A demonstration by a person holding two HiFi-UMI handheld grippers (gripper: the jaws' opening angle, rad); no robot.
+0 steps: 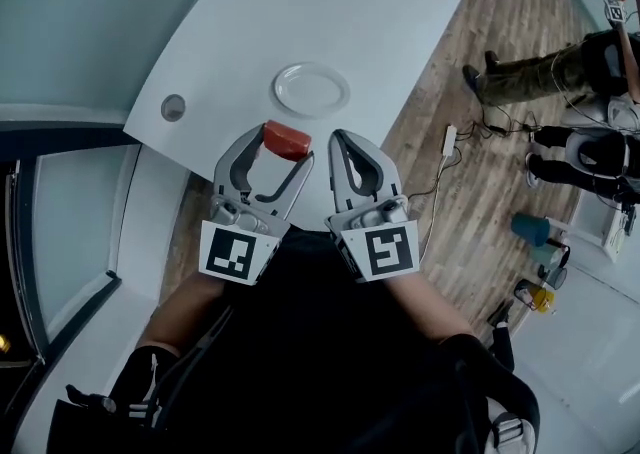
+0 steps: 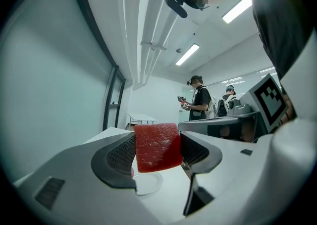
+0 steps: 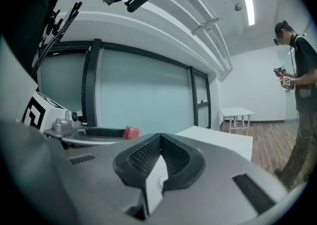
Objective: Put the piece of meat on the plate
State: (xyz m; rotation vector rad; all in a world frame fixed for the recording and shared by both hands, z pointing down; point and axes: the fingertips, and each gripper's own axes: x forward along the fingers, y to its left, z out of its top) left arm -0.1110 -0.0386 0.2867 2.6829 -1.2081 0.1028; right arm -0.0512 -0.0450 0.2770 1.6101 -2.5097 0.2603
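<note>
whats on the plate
Nothing; the head view shows the plate bare. The piece of meat, clamped in the left hand-held gripper short of it, hides part of its rim in the left gripper view.

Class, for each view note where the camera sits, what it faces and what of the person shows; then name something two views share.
Head view: head-mounted, facing steeply down at table, plate, left gripper, right gripper, forearms.
Left gripper view: rides the left gripper, faces along jaws clamping the meat; torso at right.
Right gripper view: rides the right gripper, faces along shut, empty jaws; torso at left.
Shared: all three show the meat.
</note>
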